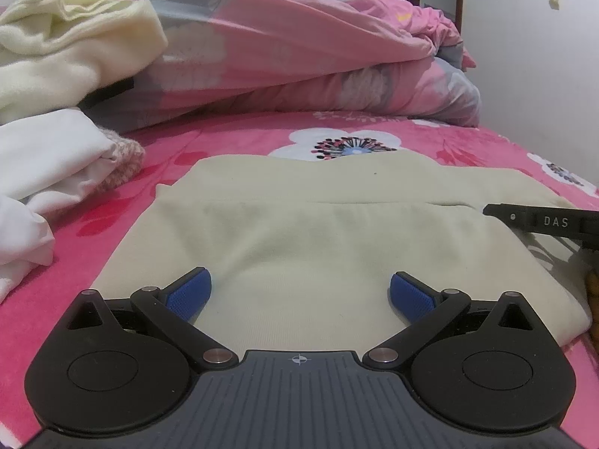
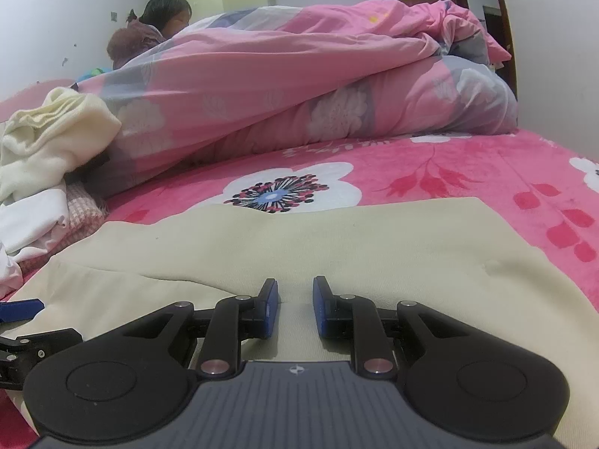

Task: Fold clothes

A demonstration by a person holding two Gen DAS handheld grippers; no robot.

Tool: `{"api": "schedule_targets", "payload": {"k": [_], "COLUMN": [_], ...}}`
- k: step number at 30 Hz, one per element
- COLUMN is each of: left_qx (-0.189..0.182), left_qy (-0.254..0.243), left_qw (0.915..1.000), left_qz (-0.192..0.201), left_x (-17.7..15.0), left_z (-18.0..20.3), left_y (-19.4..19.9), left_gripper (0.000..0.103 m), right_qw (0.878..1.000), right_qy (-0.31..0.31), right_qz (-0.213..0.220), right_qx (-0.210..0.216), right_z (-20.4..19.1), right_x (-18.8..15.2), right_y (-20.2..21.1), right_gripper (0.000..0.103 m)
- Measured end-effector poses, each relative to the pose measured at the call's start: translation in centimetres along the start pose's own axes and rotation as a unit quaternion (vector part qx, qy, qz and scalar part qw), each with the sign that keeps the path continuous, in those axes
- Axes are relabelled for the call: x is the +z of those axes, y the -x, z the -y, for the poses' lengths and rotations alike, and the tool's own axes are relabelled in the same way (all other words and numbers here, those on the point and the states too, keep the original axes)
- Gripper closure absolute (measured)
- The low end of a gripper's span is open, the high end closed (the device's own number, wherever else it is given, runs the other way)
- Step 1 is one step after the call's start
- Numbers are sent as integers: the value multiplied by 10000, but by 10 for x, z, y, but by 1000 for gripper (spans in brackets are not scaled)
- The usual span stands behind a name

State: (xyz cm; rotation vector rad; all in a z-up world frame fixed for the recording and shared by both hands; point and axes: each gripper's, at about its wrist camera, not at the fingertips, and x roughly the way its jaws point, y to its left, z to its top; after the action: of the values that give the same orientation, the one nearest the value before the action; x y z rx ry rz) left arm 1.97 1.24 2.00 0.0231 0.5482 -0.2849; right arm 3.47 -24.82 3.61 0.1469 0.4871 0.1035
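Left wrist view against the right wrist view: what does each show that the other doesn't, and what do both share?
Only the left wrist view shows the left gripper with jaws wide open and nothing between them. Only the right wrist view shows a person behind the pink quilt, and the right gripper with jaws narrowly apart over the cloth. Both show the beige garment flat on the pink floral bedsheet and the clothes pile.

I see a plain beige folded garment (image 1: 318, 232) on a hot-pink bedsheet (image 2: 468, 172) printed with white flowers and red leaves. At twelve o'clock, a pale-pink quilt (image 1: 299, 45) with grey-white blooms; at ten, cream clothes (image 1: 63, 48).
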Motion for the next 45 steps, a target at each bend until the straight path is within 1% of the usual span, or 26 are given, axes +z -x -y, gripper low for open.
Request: {"api": "schedule_targets", "payload": {"k": [19,27,34,45], "left_qx": [20,17,13,7], "left_qy": [-32,-35,-34,-33], "left_qw": [10000,10000,10000,10000], "left_qz": [23,30,32,34], "left_x": [-1,-1,-1,-1], "left_z": [0,0,0,-1], "left_y": [1,0,0,0], "left_gripper": [0,0,0,0], "right_qw": [10000,9995,9995,9996], "right_qy": [81,288,277,276], "right_qz": [13,29,24,41], "right_qx": [-33,-162,-151,-95], "right_z": [-2,-10,-9,-9], "right_x": [0,-1,-1,0], "right_y": [1,2,2,3], "right_gripper": [82,80,79,75]}}
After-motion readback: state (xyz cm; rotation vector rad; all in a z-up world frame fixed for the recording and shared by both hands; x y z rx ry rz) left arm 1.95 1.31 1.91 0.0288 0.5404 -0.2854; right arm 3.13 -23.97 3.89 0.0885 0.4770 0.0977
